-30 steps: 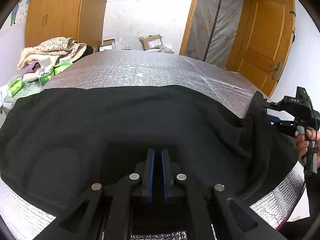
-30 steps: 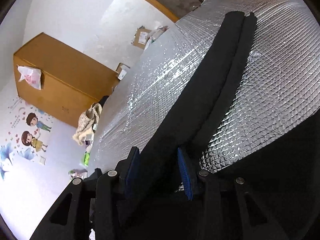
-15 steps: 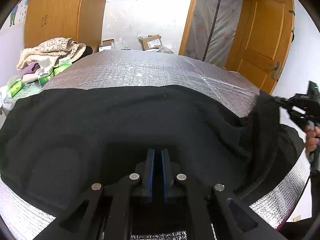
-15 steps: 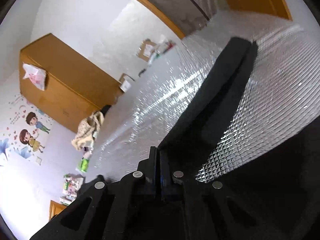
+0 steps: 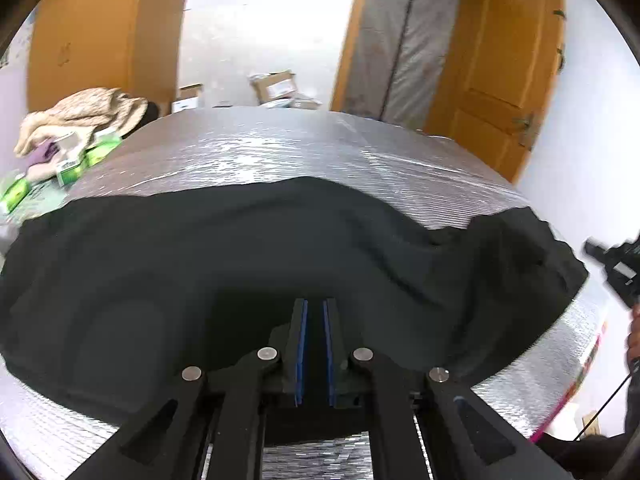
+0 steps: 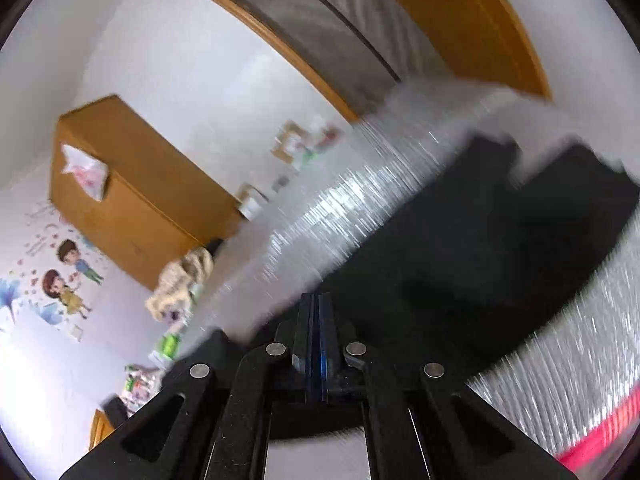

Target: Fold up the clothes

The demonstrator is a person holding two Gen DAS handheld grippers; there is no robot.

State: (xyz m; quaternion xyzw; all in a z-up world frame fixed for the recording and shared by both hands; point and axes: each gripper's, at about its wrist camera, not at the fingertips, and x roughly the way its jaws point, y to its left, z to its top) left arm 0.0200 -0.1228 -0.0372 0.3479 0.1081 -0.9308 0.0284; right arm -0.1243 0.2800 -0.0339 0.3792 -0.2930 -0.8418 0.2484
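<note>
Left wrist view: vs a sec ago the right gripper (image 5: 616,266) has pulled out toward the frame edge, dragging the black garment's (image 5: 248,256) right end w/ it. Right jaws, spread before, now pressed together on a fold of the garment. Left gripper (image 5: 314,334) jaws pinch its near hem, narrow gap. Garment lies across the silver worktop (image 5: 300,148), spreading ahead of the left jaws.

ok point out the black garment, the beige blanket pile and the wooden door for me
black garment (image 5: 248,248), left wrist view, flat middle of the cloth
beige blanket pile (image 5: 86,110), left wrist view, top of the heap
wooden door (image 5: 508,60), left wrist view, upper panel
</note>
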